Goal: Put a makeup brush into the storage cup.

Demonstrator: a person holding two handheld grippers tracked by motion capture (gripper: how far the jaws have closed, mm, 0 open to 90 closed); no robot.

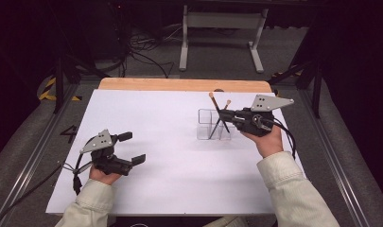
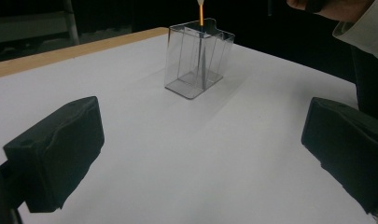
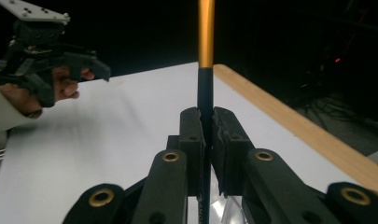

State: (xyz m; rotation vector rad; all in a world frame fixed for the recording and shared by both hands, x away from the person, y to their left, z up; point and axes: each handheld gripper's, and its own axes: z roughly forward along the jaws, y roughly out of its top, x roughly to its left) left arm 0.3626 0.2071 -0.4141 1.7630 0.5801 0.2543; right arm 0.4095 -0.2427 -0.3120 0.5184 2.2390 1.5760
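- Your right hand point(image 1: 268, 140) is raised over the right half of the white bench point(image 1: 179, 156), sleeve running back toward you, and the right tongs point(image 1: 225, 115) point leftward toward the clear plastic compartmented holder point(image 1: 213, 126).
- Your left hand point(image 1: 102, 174) rests low near the bench's left front, with the left tongs point(image 1: 131, 147) aimed rightward across the bare surface.
- The thin black stick with an orange upper end point(image 3: 206, 60) stands almost upright, passing straight between the right tongs' pads; in the high view its lower part reaches into the holder, crossing a second stick of the same kind point(image 1: 221, 117).
- The holder sits on the right half of the bench, well apart from the left tongs.
- The right tongs are pressed together, pinching the stick on its black part just below the orange.
- The left tongs are spread wide, holding and touching nothing.
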